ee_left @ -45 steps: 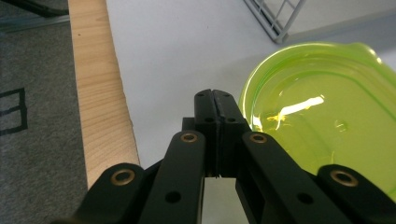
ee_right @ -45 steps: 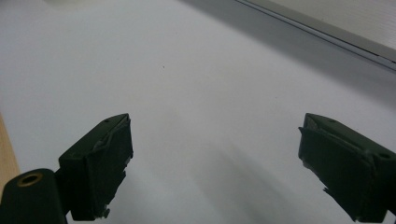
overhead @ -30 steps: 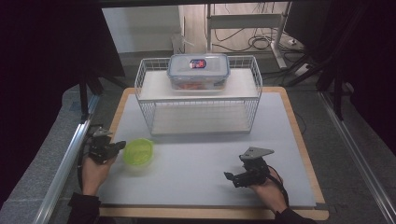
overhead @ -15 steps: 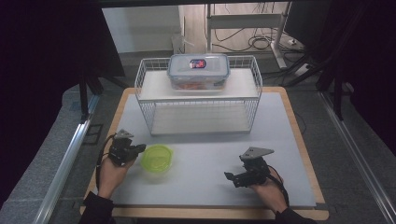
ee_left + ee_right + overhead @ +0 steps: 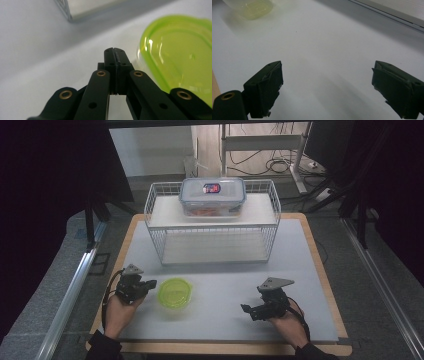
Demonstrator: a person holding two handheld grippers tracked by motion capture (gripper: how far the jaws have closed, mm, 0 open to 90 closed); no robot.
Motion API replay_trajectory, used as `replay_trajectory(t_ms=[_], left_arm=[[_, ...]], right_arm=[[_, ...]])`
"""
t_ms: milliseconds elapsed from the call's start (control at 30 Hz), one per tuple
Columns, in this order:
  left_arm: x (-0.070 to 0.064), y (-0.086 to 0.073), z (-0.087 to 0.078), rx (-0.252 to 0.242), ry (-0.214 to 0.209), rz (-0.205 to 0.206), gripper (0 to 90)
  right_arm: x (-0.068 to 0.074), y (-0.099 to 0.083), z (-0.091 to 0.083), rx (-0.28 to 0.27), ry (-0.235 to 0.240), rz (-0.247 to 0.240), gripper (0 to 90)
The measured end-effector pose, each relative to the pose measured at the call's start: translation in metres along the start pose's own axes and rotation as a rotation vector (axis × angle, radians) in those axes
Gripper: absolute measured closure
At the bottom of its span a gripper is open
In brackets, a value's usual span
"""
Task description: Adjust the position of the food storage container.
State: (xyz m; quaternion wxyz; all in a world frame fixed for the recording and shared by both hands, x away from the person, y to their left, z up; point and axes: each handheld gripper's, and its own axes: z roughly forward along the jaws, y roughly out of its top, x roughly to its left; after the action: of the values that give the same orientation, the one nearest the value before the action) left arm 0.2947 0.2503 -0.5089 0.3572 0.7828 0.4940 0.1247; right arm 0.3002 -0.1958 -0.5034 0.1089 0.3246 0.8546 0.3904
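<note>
Left tool (image 5: 150, 284) is sitting w/ jaws pressed fully together, gripping nothing, tips just beside the green lid's (image 5: 175, 292) left rim; can't tell if touching. Lid is lying flat on the tabletop (image 5: 300, 270) in front of the wire rack (image 5: 212, 227), directly right of that tool, so left hand's much nearer. Right tool (image 5: 325, 90) is resting well apart, jaws spread wide, empty.

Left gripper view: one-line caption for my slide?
Left gripper, jaws shut on nothing, beside the green lid on the white table.
</note>
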Motion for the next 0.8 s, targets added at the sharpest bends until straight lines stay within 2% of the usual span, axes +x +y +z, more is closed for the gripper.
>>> replay_trajectory(t_ms=[100,300,800], left_arm=[[-0.004,-0.008,0.0,0.023,-0.013,0.005,89.8],[-0.017,-0.011,0.008,0.067,-0.032,0.058,89.8],[-0.026,-0.009,0.022,0.083,-0.091,0.069,89.8]], right_arm=[[0.0,0.0,0.0,0.001,-0.001,-0.001,9.7],[0.0,0.0,0.0,0.0,-0.001,-0.002,9.7],[0.001,-0.001,0.002,0.007,-0.002,-0.003,9.7]])
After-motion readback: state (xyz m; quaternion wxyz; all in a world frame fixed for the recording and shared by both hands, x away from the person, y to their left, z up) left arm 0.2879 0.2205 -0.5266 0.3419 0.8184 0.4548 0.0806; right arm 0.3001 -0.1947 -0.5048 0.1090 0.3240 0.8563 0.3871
